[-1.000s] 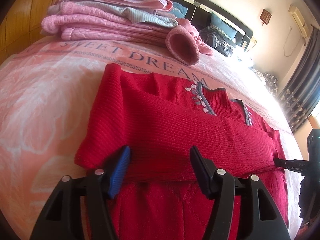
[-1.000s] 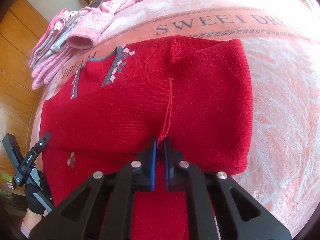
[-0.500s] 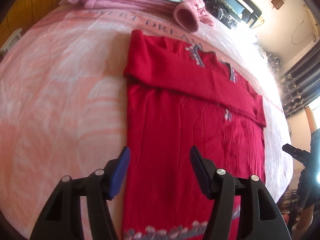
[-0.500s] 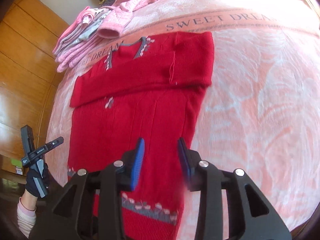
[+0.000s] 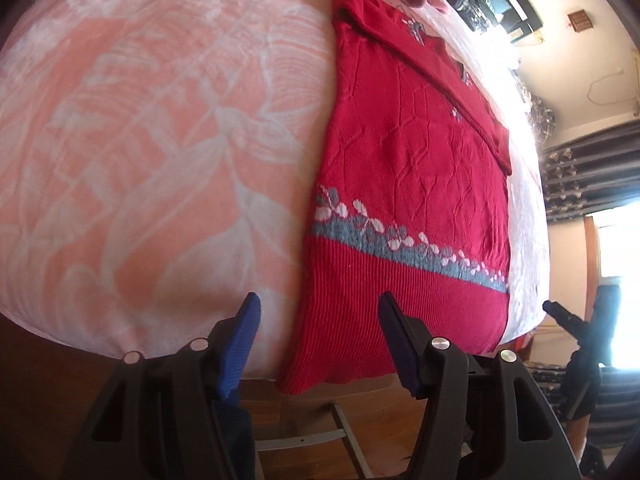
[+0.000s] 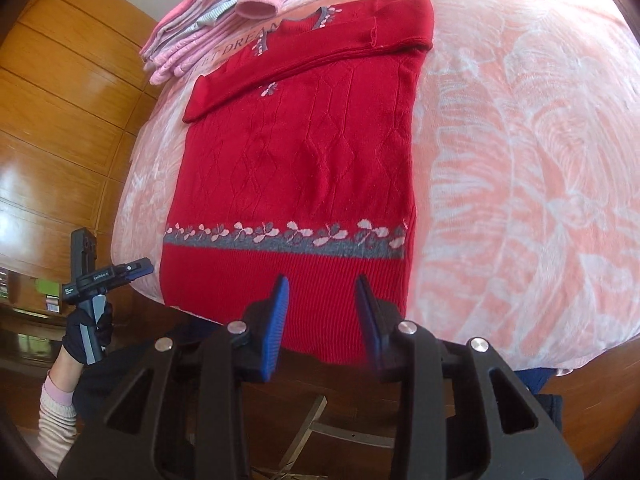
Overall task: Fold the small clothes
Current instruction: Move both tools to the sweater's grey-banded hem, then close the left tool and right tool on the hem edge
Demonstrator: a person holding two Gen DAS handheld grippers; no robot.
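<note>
A red knitted sweater (image 5: 412,168) (image 6: 296,152) lies flat on the pink bed, both sleeves folded across its chest, a grey-and-white flower band near the hem. Its hem hangs slightly over the bed's near edge. My left gripper (image 5: 316,344) is open just below the hem's left corner, nothing between its fingers. My right gripper (image 6: 322,316) is open over the hem's ribbing, right of centre, holding nothing. The left gripper (image 6: 108,276) also shows in the right wrist view, held by a gloved hand (image 6: 86,336) off the sweater's left corner. The right gripper (image 5: 568,320) appears at the left view's right edge.
A stack of folded pink and grey clothes (image 6: 208,28) sits at the far end of the bed beyond the sweater's collar. The pink blanket (image 6: 520,160) stretches to the right. Wooden wall panels (image 6: 60,120) stand on the left, wooden floor (image 5: 304,404) below the bed edge.
Both grippers have pulled back from the folded sleeves down to the sweater's hem. The right gripper, shut on the sleeve cuff a second ago, let it go and is open.
</note>
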